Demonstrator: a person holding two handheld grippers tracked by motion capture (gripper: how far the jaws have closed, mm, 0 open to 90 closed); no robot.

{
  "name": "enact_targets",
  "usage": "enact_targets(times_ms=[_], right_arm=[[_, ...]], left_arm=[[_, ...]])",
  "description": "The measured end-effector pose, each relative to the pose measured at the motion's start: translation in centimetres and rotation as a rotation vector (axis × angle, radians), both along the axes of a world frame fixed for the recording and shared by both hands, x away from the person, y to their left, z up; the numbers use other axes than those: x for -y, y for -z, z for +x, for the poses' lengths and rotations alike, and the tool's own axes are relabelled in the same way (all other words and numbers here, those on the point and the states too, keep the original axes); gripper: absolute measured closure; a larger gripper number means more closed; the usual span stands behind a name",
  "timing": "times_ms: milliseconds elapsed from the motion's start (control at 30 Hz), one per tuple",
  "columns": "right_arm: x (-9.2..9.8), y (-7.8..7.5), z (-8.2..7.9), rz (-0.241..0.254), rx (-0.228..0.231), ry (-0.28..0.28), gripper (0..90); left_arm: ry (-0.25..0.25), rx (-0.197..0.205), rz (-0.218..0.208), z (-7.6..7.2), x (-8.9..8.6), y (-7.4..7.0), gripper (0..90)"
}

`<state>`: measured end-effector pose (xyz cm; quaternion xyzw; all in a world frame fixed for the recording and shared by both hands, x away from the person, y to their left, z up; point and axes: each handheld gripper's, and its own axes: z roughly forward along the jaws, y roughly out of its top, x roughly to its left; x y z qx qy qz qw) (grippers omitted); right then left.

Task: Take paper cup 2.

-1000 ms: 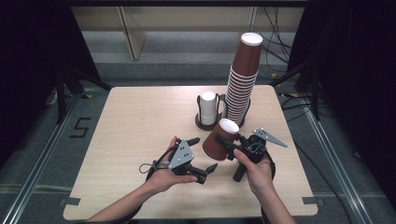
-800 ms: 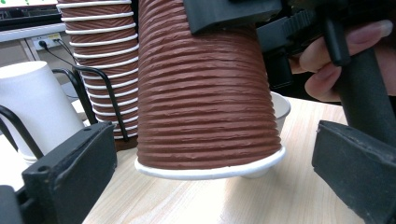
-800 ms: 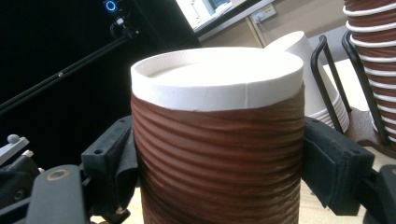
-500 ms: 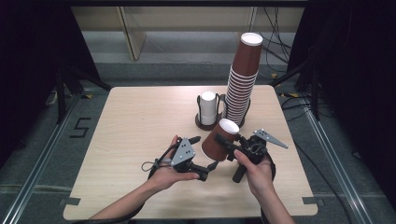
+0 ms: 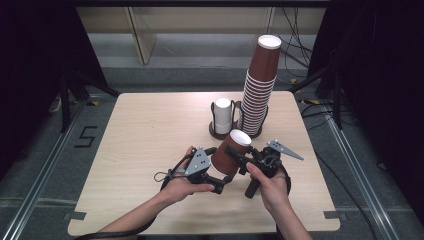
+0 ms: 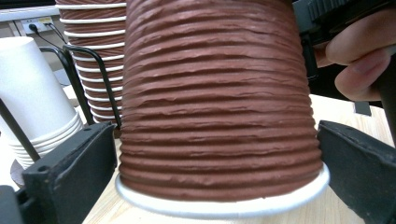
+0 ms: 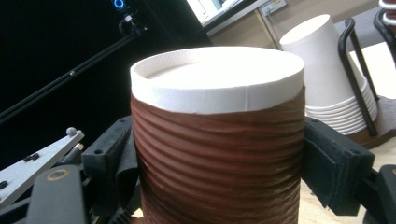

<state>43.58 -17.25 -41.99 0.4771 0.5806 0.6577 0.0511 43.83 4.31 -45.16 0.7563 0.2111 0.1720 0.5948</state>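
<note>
A person holds a brown ribbed cup [image 5: 229,154] upside down and tilted above the near part of the table [image 5: 150,140], caught between two hand-held grippers. The right gripper [image 5: 239,156] has its jaws clamped on the cup's upper wall, just under the white base, a pad pressed against either side in the right gripper view [image 7: 217,135]. The left gripper [image 5: 220,176] comes in lower, near the rim: in the left gripper view the cup [image 6: 219,107] sits between its jaws, which stand apart, a sliver of gap showing on either side of the wall. The two-point hold looks meant to steady one cup while a second grip is taken near the rim, perhaps to pull nested cups apart. Behind, a tall stack of brown cups [image 5: 260,90] and a short stack of white cups [image 5: 223,114] stand in a wire holder [image 5: 216,131].
</note>
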Motion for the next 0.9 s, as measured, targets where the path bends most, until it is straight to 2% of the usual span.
enact_targets(times_ms=[33, 67, 267, 367, 433, 567, 700, 767, 867, 900], right_arm=[[-0.1, 0.0, 0.0, 0.006, -0.001, -0.006, 20.8], [-0.2, 0.1, 0.0, 0.001, 0.006, -0.008, 20.8], [-0.2, 0.2, 0.0, -0.004, 0.018, -0.024, 19.7], [-0.4, 0.1, -0.1, -0.004, 0.005, -0.017, 18.8], [-0.4, 0.2, -0.1, -0.014, 0.02, -0.024, 17.9], [-0.5, 0.0, -0.1, -0.017, 0.004, -0.035, 11.6], [-0.7, -0.1, -0.2, -0.01, 0.009, -0.067, 4.1], [-0.7, -0.3, -0.2, -0.022, 0.014, -0.061, 1.4], [-0.6, -0.5, -0.3, -0.048, 0.035, -0.065, 0.4], [-0.6, -0.6, -0.3, -0.043, 0.038, -0.071, 0.4]], left_arm=[[0.009, 0.002, -0.017, 0.1, 0.1, 0.1, 0.5], [0.004, -0.005, -0.001, -0.1, 0.0, 0.0, 2.0], [0.007, -0.012, -0.004, -0.2, -0.2, 0.1, 6.2], [0.009, -0.01, -0.01, -0.2, -0.3, 0.1, 8.0], [0.011, -0.008, 0.003, -0.3, -0.4, 0.0, 9.2], [0.014, -0.001, -0.016, -0.3, -0.5, -0.2, 10.7], [0.015, 0.009, -0.004, -0.4, -0.8, -0.6, 11.3], [0.014, 0.011, -0.004, -0.5, -1.0, -0.7, 11.4], [0.014, 0.026, 0.008, -0.7, -1.5, -0.9, 11.4], [0.01, 0.026, 0.004, -0.7, -1.7, -1.0, 11.4]])
